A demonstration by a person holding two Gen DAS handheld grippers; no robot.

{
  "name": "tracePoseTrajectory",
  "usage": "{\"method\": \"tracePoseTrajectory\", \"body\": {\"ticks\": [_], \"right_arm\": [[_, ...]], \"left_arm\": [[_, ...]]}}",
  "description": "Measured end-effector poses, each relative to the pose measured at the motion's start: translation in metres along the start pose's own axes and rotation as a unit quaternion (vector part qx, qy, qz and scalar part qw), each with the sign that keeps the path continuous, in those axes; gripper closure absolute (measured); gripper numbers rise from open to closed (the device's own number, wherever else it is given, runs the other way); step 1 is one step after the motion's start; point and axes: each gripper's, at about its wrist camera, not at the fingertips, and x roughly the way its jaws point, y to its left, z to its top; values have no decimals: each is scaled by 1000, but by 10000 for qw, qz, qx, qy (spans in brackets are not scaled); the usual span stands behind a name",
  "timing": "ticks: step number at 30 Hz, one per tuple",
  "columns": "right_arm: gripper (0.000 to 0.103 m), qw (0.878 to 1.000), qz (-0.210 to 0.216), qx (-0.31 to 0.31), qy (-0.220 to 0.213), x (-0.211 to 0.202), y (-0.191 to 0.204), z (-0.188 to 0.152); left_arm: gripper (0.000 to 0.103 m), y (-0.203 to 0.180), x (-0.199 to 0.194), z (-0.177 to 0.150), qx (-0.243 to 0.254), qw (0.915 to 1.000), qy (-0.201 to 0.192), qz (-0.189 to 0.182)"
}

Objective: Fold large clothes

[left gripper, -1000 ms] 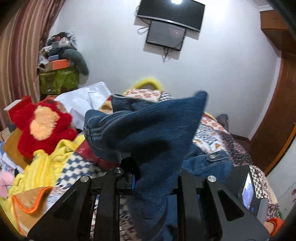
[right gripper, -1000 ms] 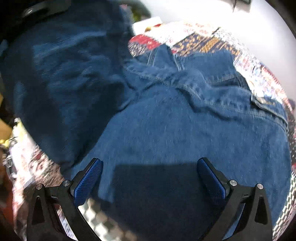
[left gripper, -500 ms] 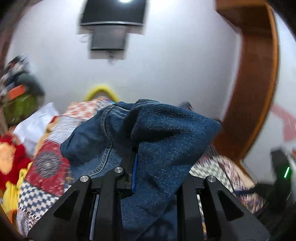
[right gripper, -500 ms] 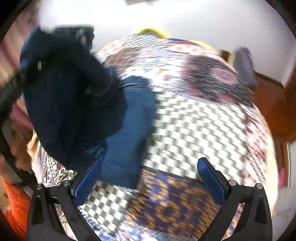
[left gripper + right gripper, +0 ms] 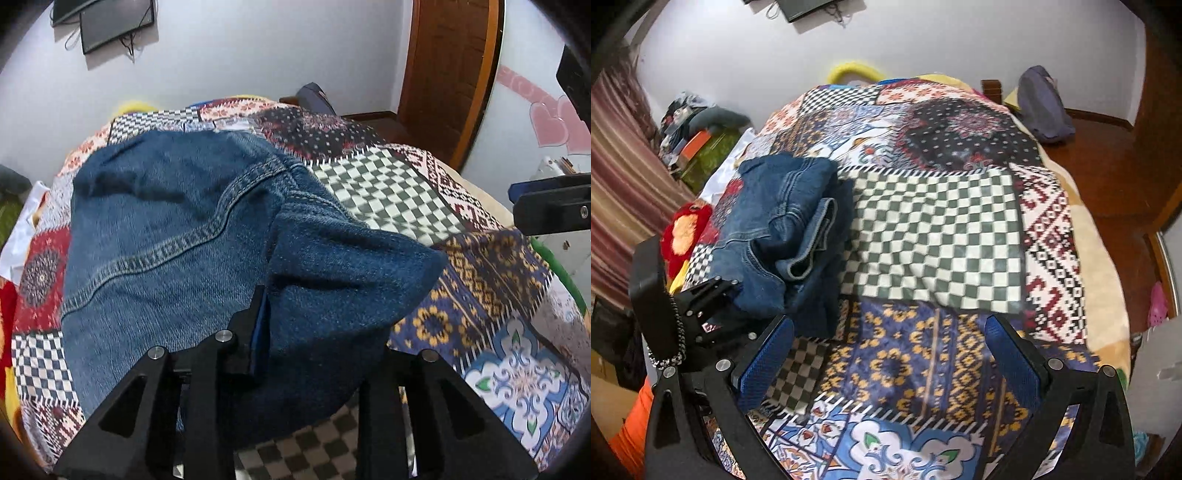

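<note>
Two grippers hover over a patchwork-quilted bed. Left gripper fingers are opening around bunched denim clothing near the bed's left edge. Right gripper fingers gape wide, empty.

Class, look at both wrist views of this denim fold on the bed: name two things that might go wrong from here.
1. The left gripper is opening with a denim flap still between its fingers; released now, the flap may spring back and undo the fold.
2. The right view shows the denim bunched and uneven on the quilt, while the right gripper hangs open over bare quilt, steadying nothing, so the bundle may slump.
</note>
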Motion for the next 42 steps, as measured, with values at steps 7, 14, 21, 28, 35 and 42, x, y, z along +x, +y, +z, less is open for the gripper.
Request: {"method": "tracePoseTrajectory", "body": {"ticks": [7,14,21,28,35,42], "right_arm": [[0,9991,358,-244,47,8,35,1],[0,9958,603,-681,106,29,81,17],[0,9909,742,-1041,413,83,125,31],[0,9862,434,-1197,1059,139,93,21],[0,9867,858,-735,1171,131,48,6],[0,9859,78,-1475,785,84,66,6]], "left_arm": [[32,2,-33,-9,104,9997,185,123],[1,45,-101,-18,-174,9945,-755,700],[1,122,-82,-22,-986,9883,-416,1084],[0,162,-21,-61,-1778,9819,472,449],[0,145,-28,-77,-1814,9815,244,557],[0,150,-59,-68,-1639,9824,249,855]]}}
